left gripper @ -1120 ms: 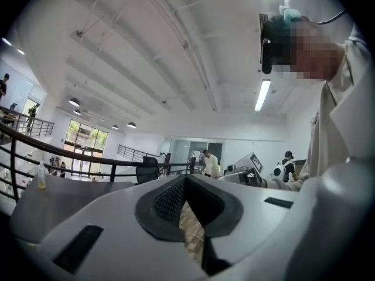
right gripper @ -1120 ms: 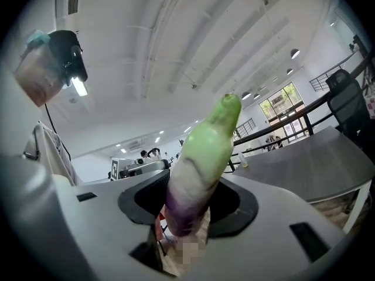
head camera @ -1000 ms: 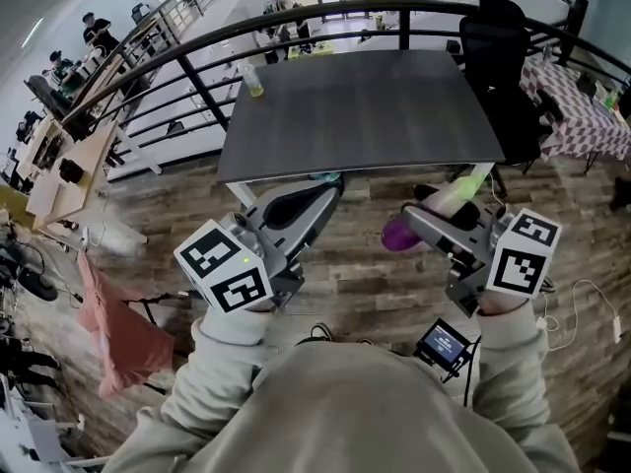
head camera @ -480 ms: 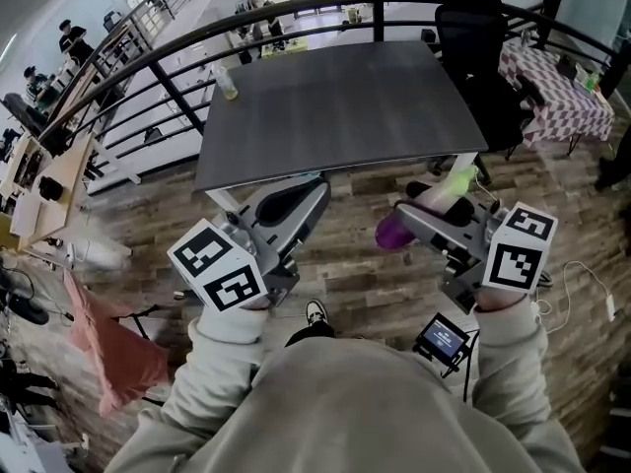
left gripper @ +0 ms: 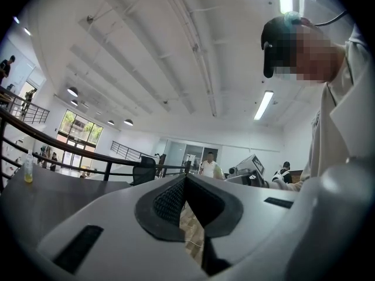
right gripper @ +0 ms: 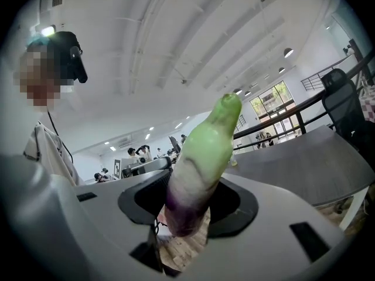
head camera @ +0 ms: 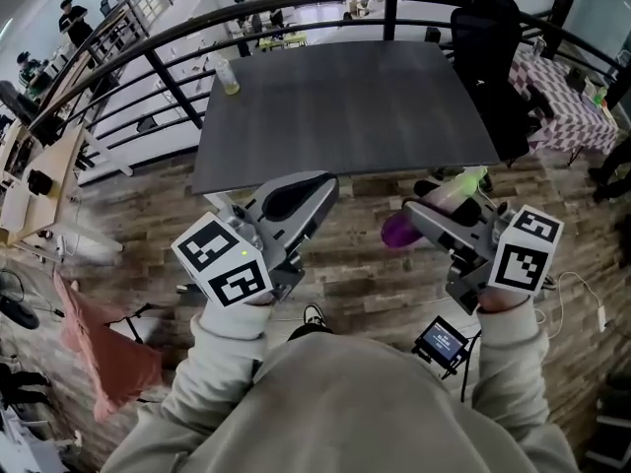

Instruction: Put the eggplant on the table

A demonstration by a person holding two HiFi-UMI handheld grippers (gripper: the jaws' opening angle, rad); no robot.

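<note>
The floor (head camera: 355, 274) is of worn wooden planks. Over it stands a flat rectangular tabotop of dark grey, matte surface (head camera: 345, 106), and behind it curves a black metal railing (head camera: 177, 42). A black chair (head camera: 493, 47) stands at its right side, partly covered by the tabletop edge.

The left gripper (head camera: 315, 187) is of smooth grey plastic. Its ribbed black fingers (left gripper: 170, 201) are pressed together at the tips with nothing between them.

The right gripper (head camera: 439, 210) grasps the eggplant (head camera: 449, 195) between its fingers. The eggplant is long and glossy, purple at the thick end, white in the middle, green at the narrow tip. It hangs over the floor, just before the near edge of the tabletop. The fingers hide part of its purple end.

A small plastic bottle (head camera: 228, 75) with yellow liquid stands on the far left corner; its label is too small to make out.
</note>
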